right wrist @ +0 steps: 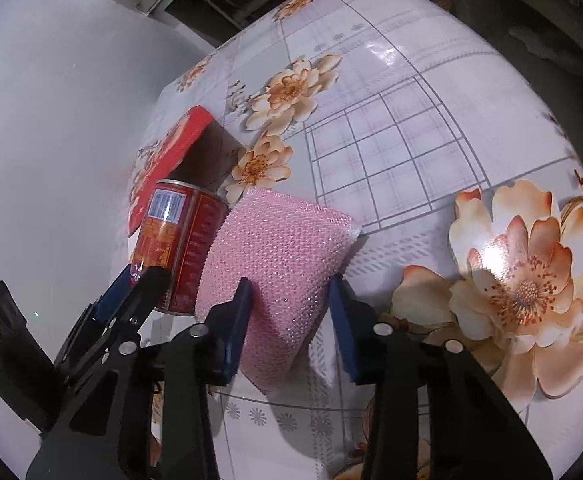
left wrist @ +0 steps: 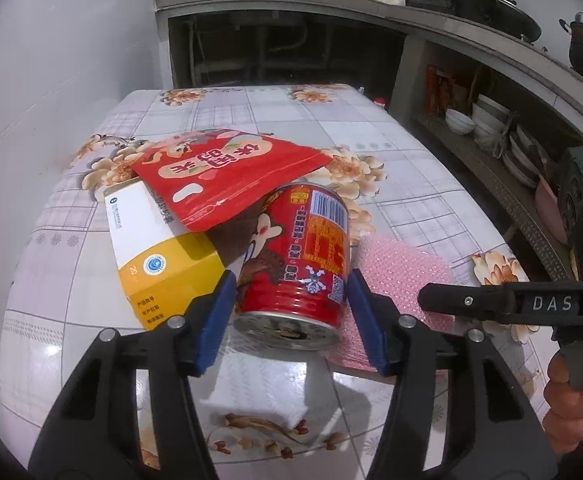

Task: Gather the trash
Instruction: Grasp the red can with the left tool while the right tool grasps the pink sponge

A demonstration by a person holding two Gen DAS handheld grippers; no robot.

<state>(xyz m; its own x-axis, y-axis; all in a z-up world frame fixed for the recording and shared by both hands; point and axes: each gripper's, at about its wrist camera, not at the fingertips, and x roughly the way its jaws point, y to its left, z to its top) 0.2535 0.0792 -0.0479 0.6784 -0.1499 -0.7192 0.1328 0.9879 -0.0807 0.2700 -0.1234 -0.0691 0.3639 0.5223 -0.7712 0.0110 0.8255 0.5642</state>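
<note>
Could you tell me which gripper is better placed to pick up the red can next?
Left. The left gripper already brackets the red can, a blue pad on each side; the right gripper straddles the pink bubble wrap.

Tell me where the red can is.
The red can lies on the table between the left gripper fingers, beside the pink pad.

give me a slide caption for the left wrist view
Left gripper straddles a red can lying beside a yellow-white box and red pouch.
</note>
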